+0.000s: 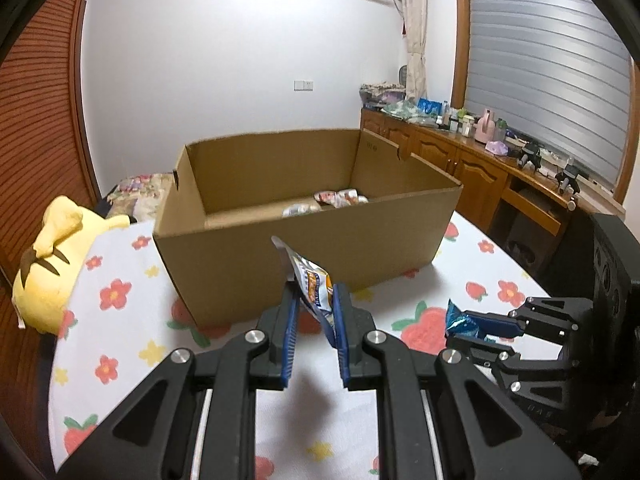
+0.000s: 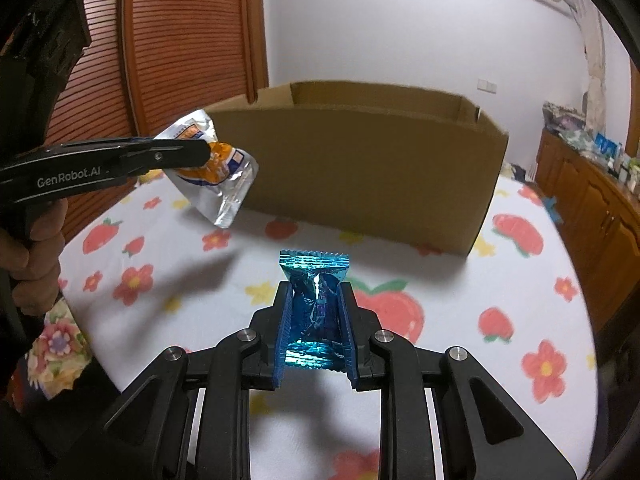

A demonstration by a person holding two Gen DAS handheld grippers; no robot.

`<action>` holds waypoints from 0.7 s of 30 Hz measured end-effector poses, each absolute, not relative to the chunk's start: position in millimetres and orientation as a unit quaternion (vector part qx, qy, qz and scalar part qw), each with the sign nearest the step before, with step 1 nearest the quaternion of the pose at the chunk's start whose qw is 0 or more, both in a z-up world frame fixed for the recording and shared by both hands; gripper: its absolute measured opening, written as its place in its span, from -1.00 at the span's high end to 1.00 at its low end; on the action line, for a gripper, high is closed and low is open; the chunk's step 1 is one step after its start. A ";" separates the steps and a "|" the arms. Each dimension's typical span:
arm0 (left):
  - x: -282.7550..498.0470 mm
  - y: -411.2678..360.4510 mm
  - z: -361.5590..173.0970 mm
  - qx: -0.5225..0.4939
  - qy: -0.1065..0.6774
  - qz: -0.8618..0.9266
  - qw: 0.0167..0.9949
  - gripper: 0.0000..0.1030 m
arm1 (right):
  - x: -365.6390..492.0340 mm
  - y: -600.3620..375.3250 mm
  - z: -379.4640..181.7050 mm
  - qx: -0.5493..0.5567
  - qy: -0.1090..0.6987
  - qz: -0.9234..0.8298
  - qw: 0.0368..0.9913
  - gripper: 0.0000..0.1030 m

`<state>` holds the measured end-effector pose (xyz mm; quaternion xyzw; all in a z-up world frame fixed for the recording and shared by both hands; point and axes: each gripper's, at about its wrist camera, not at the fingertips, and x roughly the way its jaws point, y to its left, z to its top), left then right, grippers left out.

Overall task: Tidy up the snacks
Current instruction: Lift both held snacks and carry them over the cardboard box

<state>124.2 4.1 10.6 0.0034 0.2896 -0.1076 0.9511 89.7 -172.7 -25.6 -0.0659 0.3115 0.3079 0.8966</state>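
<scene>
My left gripper (image 1: pixel 314 294) is shut on a silver and orange snack packet (image 1: pixel 310 276) and holds it above the table, in front of the cardboard box (image 1: pixel 304 248). The packet also shows in the right wrist view (image 2: pixel 212 172), hanging from the left gripper (image 2: pixel 200 152). My right gripper (image 2: pixel 314 294) is shut on a blue foil snack packet (image 2: pixel 314 304), held above the table before the box (image 2: pixel 360 168). In the left wrist view the right gripper (image 1: pixel 472 330) is at lower right with the blue packet (image 1: pixel 460 322). Several wrapped snacks (image 1: pixel 336 200) lie inside the box.
The table has a white cloth with red flowers and strawberries (image 2: pixel 400 308). A yellow plush toy (image 1: pixel 56 264) sits at the table's left edge. A wooden cabinet (image 1: pixel 472 160) with clutter stands at the right. A wooden slatted door (image 2: pixel 188 40) is behind the box.
</scene>
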 end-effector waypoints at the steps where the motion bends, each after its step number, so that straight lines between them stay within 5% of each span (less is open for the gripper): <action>1: 124.9 4.3 14.2 0.004 0.286 -0.107 0.952 0.73 | 90.8 -173.5 -22.6 -0.066 0.309 0.307 0.898 0.60; 21: 173.1 20.4 74.5 0.021 0.235 -0.086 0.968 0.73 | 140.8 -157.9 60.9 -0.091 0.231 0.302 0.920 0.60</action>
